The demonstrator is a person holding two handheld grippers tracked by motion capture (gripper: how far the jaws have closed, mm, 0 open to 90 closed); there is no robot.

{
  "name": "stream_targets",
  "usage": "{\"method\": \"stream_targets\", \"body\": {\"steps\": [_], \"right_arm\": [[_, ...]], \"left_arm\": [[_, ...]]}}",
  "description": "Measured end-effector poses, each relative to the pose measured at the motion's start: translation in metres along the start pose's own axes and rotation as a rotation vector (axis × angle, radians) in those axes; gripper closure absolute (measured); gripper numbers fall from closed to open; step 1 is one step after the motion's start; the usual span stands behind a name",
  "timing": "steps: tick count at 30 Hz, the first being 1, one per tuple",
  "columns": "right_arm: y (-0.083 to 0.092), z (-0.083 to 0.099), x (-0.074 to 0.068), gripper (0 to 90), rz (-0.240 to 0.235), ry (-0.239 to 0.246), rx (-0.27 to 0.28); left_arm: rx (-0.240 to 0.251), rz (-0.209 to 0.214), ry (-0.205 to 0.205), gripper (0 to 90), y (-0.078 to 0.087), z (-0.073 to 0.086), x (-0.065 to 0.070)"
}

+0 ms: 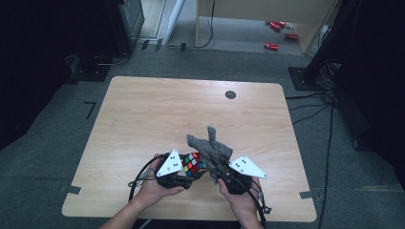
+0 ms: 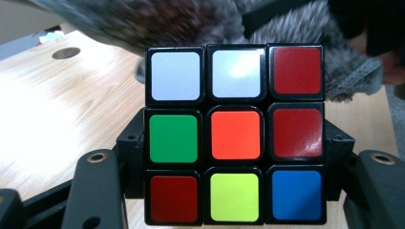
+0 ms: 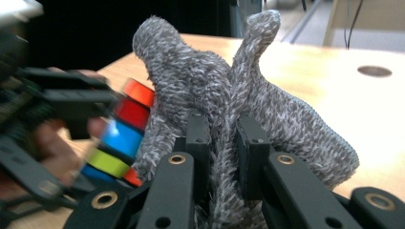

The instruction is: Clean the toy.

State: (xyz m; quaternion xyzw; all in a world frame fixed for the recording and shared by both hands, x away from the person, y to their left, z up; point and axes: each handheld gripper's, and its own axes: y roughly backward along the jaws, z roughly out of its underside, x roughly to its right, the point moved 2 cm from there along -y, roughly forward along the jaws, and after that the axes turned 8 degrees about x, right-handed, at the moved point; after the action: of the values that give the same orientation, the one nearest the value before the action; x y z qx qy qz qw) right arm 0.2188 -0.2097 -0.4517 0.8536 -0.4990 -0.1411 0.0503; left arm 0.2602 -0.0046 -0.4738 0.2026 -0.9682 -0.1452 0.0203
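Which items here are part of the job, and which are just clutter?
In the job:
- puzzle cube, clamped in the left gripper
- grey fuzzy cloth, pinched in the right gripper, pressed against the cube

Lying about:
- red cans on the floor beyond the table
- cables on the floor at the right
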Motion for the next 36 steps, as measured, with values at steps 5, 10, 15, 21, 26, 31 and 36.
{"method": "stream_targets", "body": {"steps": [5, 10, 15, 21, 26, 31, 36], "right_arm": [[0.003, -0.004, -0.01, 79.5, -0.015, 0.037, 0.016], [0.004, -0.007, -0.016, 79.4, -0.033, 0.052, 0.04], [-0.002, 0.003, 0.005, 79.5, 0.013, -0.003, 0.007], [0.003, -0.002, -0.011, 79.5, -0.021, 0.035, 0.027], [0.004, -0.006, -0.015, 79.5, -0.036, 0.045, 0.043], [-0.001, 0.001, 0.0, 79.6, 0.005, 0.013, 0.021], [0.002, 0.0, -0.008, 79.5, -0.002, 0.038, 0.022]], "left_arm": [[-0.021, 0.002, -0.003, 34.9, -0.005, 0.003, 0.001], [-0.03, 0.002, -0.034, 34.9, -0.007, 0.003, 0.007], [-0.004, -0.001, -0.014, 34.8, -0.002, -0.001, 0.002], [-0.035, 0.0, -0.011, 34.9, -0.007, 0.004, 0.002], [-0.039, 0.011, -0.045, 34.8, -0.01, 0.003, 0.01], [-0.019, 0.001, -0.021, 34.9, -0.005, 0.001, 0.004], [-0.034, -0.001, -0.017, 34.9, -0.008, 0.004, 0.003]]}}
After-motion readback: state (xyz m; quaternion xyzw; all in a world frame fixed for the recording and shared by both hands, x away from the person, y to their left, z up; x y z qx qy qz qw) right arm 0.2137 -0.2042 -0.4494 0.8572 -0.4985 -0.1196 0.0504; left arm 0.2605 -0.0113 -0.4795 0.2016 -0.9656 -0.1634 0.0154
